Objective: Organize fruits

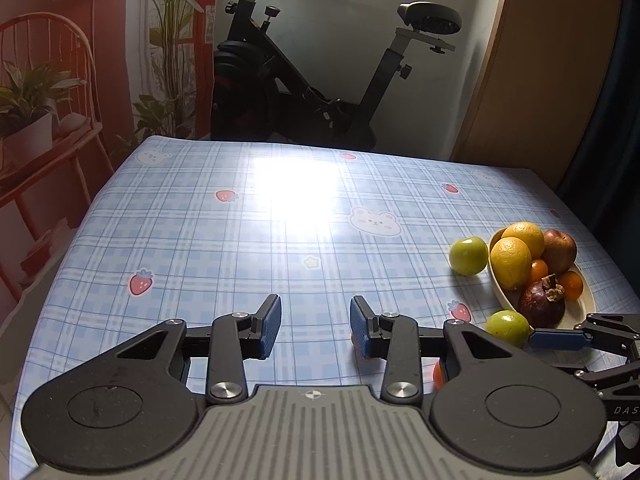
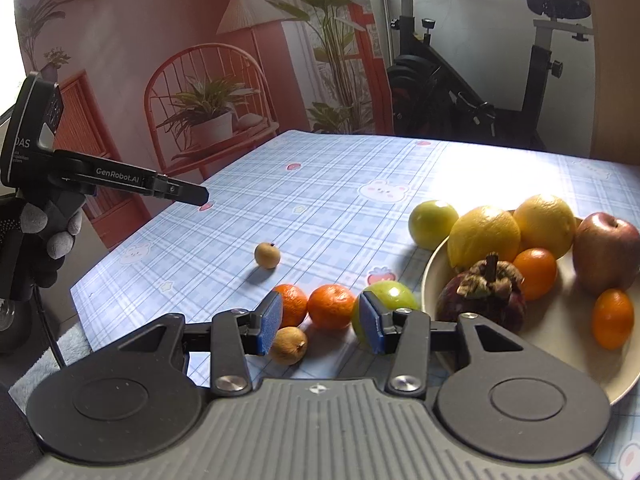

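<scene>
Hovering the right gripper (image 2: 320, 326), jaws parted and empty, over a loose tangerine (image 2: 331, 306) lying on the bench (image 2: 320, 200) beside the bowl (image 2: 432, 276); probably light, soft-skinned, liable to roll, so pinching gently across its middle. Left gripper (image 1: 315, 326) idling, jaws likewise apart and empty.

my left gripper (image 1: 315, 326) hangs over the checked tablecloth (image 1: 240, 240), jaws apart, nothing between them. at right i see a cream bowl (image 1: 505, 298) of fruit, two green fruits (image 1: 468, 255) beside it.
</scene>
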`<state>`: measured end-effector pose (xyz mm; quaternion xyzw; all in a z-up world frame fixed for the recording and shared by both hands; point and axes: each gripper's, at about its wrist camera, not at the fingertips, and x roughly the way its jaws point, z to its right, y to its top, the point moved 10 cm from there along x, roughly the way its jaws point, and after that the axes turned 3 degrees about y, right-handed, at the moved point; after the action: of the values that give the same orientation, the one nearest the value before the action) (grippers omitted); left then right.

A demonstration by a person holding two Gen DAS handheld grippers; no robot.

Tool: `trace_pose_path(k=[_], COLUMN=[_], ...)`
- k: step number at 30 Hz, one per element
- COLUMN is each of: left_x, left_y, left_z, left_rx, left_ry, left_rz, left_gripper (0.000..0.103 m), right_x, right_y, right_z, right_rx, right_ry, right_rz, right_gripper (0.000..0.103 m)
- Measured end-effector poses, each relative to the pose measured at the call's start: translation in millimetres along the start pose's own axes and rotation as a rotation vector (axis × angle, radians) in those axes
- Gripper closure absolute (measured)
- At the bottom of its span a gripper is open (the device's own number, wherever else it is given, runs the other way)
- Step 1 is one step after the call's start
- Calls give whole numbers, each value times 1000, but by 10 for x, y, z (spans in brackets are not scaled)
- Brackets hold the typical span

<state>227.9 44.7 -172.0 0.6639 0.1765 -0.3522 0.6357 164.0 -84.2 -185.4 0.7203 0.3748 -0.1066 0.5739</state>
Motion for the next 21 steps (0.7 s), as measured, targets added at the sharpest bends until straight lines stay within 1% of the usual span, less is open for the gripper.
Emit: trace_pose_path(k=[5, 8, 11, 13, 15, 18, 21], left_x=[53, 66, 90, 109, 124, 173, 254], left_y=[-25, -44, -64, -58, -60, -85, -111], left_z=[-36, -45, -22, -5, 10, 53, 126], left_rx=[0, 1, 6, 12, 18, 29, 48], left_ry=[-5, -6, -8, -11, -15, -24, -32], left_rz=[-12, -17, -24, -30, -35, -47, -56], left_gripper=[63, 63, 63, 63, 63, 63, 63], right_x=[201, 300, 374, 416, 424, 375, 315], right_y=[-128, -170, -207, -229, -243, -251, -231], right_z=[-125, -132, -131, -136, -134, -120, -85], right_rx=[-26, -27, -24, -30, -31, -16, 7], right_ry=[32, 35, 44, 44, 44, 52, 48], right_rz=[-84, -111, -139, -153, -154, -144, -114], right_gripper=[56, 58, 62, 69, 72, 72, 72])
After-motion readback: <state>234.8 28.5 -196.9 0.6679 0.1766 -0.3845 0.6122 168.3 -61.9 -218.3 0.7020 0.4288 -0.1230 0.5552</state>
